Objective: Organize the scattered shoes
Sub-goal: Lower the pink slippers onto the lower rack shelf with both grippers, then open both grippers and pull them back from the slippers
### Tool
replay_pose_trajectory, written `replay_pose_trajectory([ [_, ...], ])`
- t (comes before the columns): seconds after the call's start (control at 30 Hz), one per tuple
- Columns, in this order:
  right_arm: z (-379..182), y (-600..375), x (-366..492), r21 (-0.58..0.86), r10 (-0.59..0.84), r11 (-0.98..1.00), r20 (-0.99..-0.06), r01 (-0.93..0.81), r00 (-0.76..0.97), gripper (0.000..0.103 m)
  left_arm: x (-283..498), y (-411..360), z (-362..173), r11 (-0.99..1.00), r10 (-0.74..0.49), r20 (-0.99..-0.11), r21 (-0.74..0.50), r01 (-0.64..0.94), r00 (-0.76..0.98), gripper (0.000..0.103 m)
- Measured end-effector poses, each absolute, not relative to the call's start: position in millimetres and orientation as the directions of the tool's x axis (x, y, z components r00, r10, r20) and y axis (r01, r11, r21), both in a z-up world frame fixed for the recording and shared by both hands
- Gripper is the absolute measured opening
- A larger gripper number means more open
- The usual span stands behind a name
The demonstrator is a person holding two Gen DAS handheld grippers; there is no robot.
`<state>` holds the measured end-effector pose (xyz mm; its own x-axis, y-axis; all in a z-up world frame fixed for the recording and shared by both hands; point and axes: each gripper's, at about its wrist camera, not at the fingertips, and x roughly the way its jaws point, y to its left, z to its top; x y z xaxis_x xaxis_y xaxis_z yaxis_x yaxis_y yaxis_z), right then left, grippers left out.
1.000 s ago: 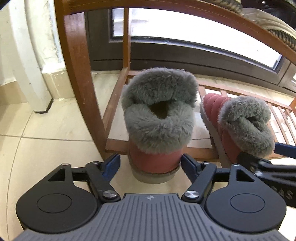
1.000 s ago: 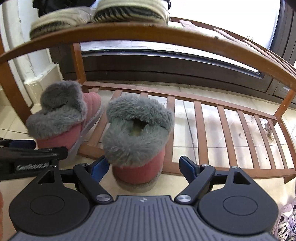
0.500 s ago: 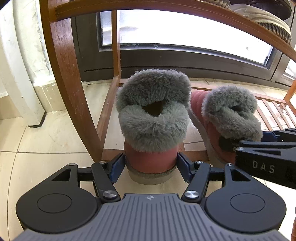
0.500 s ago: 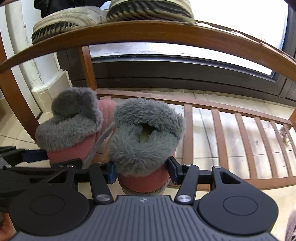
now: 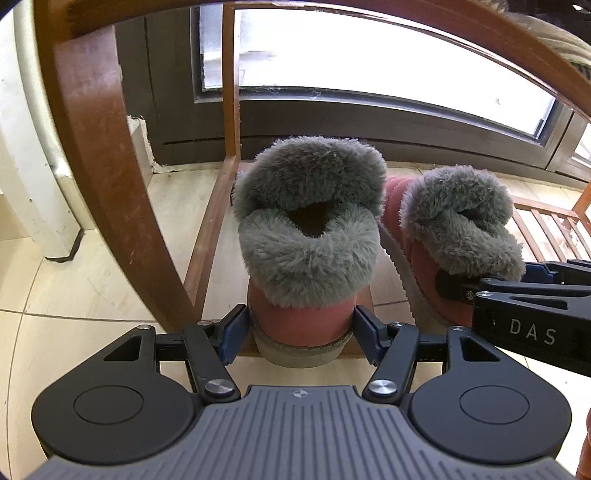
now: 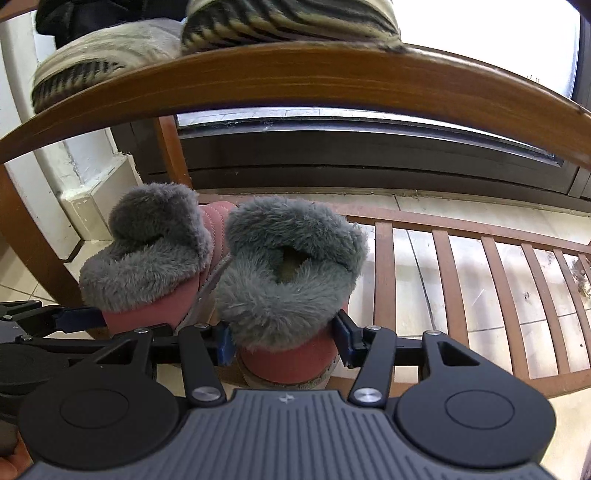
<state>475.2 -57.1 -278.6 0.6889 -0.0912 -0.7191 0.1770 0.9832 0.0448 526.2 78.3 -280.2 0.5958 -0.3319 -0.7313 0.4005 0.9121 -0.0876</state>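
Observation:
Two pink slippers with grey fur cuffs stand side by side at the left end of the wooden shoe rack's bottom slatted shelf (image 6: pixel 443 280), heels at its front rail. My left gripper (image 5: pixel 300 328) is shut on the heel of the left slipper (image 5: pixel 306 236), blue pads pressing both sides. My right gripper (image 6: pixel 283 343) is shut on the heel of the right slipper (image 6: pixel 288 280). The right slipper (image 5: pixel 458 221) leans against its neighbour, and the left slipper (image 6: pixel 147 258) shows beside it in the right wrist view. Each gripper's finger (image 5: pixel 458 288) appears at the edge of the other's view.
The rack's curved upper rail (image 6: pixel 332 81) hangs low over both slippers and carries striped shoes (image 6: pixel 288 22). The rack's left leg (image 5: pixel 110 184) stands close beside the left slipper. Behind is a dark window frame (image 5: pixel 369 122). Bare slats run to the right, and tiled floor (image 5: pixel 74 295) lies in front.
The right jaws have closed from wide onto the right slipper's heel. Both grippers have moved forward under the upper rail, and the two slippers now stand closer together on the shelf.

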Motion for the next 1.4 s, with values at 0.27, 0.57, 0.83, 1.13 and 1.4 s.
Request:
replay_pose_trajectory([
  [0.27,-279,-61,474,0.059,-0.073,0.984,-0.731,0.169,0.678,0.076,529,78,-279,0.917,-0.313,-0.750,-0.079,0.391,0.583,0.068],
  [0.57,-259,-71,440,0.070,-0.034,0.989,-0.757,0.133,0.652,0.088,498,91,-272,0.910,-0.341,-0.776,-0.131,0.393,0.531,0.080],
  [0.83,-242,-85,395,0.074,-0.009,0.991,-0.804,0.115,0.594,0.089,456,84,-249,0.896,-0.362,-0.771,-0.133,0.423,0.525,0.080],
  [1.13,-237,-105,341,0.068,-0.009,0.990,-0.854,0.128,0.520,0.090,413,73,-230,0.884,-0.375,-0.776,-0.133,0.449,0.508,0.080],
  [1.4,-241,-130,277,0.047,-0.016,0.991,-0.894,0.129,0.448,0.091,366,49,-224,0.853,-0.411,-0.788,-0.155,0.498,0.458,0.080],
])
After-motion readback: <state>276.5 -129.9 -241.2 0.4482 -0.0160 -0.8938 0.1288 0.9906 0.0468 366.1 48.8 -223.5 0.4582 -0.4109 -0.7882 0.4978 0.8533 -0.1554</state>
